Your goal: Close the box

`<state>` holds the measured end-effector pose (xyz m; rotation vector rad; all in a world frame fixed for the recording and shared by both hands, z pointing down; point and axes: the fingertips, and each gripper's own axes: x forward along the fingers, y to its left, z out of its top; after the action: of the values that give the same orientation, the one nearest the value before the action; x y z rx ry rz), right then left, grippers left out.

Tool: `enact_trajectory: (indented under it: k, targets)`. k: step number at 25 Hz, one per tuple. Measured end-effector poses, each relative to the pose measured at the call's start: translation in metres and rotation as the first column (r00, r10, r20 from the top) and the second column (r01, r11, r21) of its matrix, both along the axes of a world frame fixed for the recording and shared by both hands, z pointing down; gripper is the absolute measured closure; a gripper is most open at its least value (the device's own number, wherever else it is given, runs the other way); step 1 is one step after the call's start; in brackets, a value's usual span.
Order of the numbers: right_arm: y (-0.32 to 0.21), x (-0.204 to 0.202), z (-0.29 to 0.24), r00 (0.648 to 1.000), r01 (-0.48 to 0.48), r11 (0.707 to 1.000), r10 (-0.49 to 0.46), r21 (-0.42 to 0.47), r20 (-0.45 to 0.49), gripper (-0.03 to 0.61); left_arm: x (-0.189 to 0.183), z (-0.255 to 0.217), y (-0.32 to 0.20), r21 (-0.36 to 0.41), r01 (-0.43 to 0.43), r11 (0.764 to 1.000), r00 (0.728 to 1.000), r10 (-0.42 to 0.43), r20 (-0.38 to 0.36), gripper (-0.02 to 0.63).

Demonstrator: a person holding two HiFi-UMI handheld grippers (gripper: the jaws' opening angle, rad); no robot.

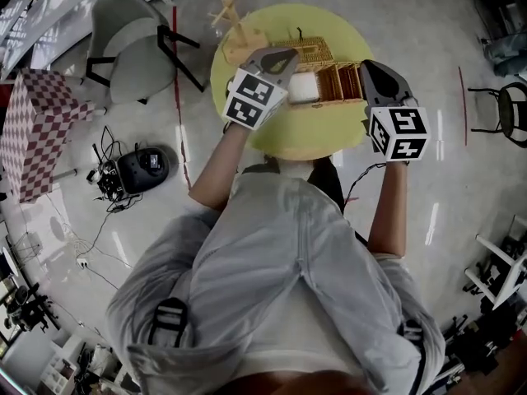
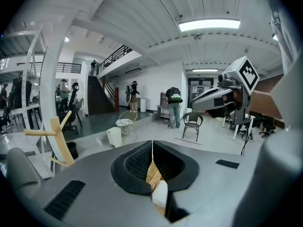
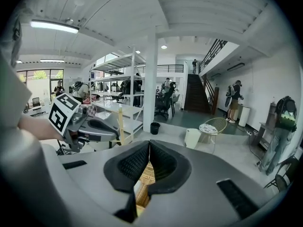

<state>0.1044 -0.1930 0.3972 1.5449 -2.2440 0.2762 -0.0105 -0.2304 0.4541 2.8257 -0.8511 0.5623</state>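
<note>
A wicker box [image 1: 339, 83] stands open on the round yellow table [image 1: 317, 142], its lid [image 1: 311, 51] raised at the far side. A white cloth [image 1: 303, 87] lies in its left part. My left gripper [image 1: 288, 58] hovers over the box's left end with its jaws shut and empty; wicker [image 2: 152, 173] and the white cloth [image 2: 160, 194] show below its tips [image 2: 152, 143]. My right gripper [image 1: 368, 68] is at the box's right end, its jaws also shut and empty, with wicker [image 3: 146, 174] seen beneath its tips [image 3: 149, 144].
A wooden stand [image 1: 235, 19] rises on the table's far left. On the floor are a grey chair [image 1: 132, 44], a checkered box [image 1: 33, 130], a black device with cables [image 1: 140, 167], and a black chair [image 1: 510, 109] at the right.
</note>
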Motion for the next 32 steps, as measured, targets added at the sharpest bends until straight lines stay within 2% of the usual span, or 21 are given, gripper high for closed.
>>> enact_trajectory:
  k: [4,7,11,16,19,22,27,32]
  targets:
    - [-0.033,0.011,0.014,0.996,0.087,0.996,-0.087,-0.031,-0.002,0.555,0.011,0.017,-0.028,-0.03,0.067,0.997,0.998,-0.067,0.02,0.583]
    - [-0.052,0.024,0.021,0.989,0.142,0.989,-0.14,-0.038,0.038,0.555,0.023,0.036,-0.044,-0.062,0.125,0.99,0.991,-0.122,0.045,0.583]
    - [-0.072,0.047,0.029,0.97,0.228,0.972,-0.222,-0.058,0.096,0.557,0.045,0.062,-0.053,-0.123,0.205,0.971,0.977,-0.197,0.078,0.583]
    - [-0.1,0.065,0.051,0.946,0.315,0.945,-0.306,-0.091,0.104,0.555,0.059,0.092,-0.07,-0.177,0.285,0.942,0.956,-0.265,0.129,0.583]
    - [-0.111,0.069,0.065,0.934,0.351,0.93,-0.339,-0.114,0.113,0.555,0.061,0.11,-0.081,-0.213,0.322,0.922,0.942,-0.292,0.163,0.581]
    - [-0.117,0.07,0.086,0.92,0.384,0.913,-0.367,-0.139,0.134,0.555,0.063,0.129,-0.089,-0.241,0.348,0.906,0.93,-0.302,0.208,0.511]
    - [-0.125,0.071,0.106,0.901,0.425,0.89,-0.397,-0.166,0.175,0.555,0.07,0.146,-0.102,-0.288,0.382,0.878,0.914,-0.312,0.26,0.497]
    - [-0.132,0.067,0.114,0.891,0.443,0.881,-0.411,-0.169,0.192,0.555,0.067,0.168,-0.119,-0.316,0.418,0.852,0.894,-0.325,0.309,0.476]
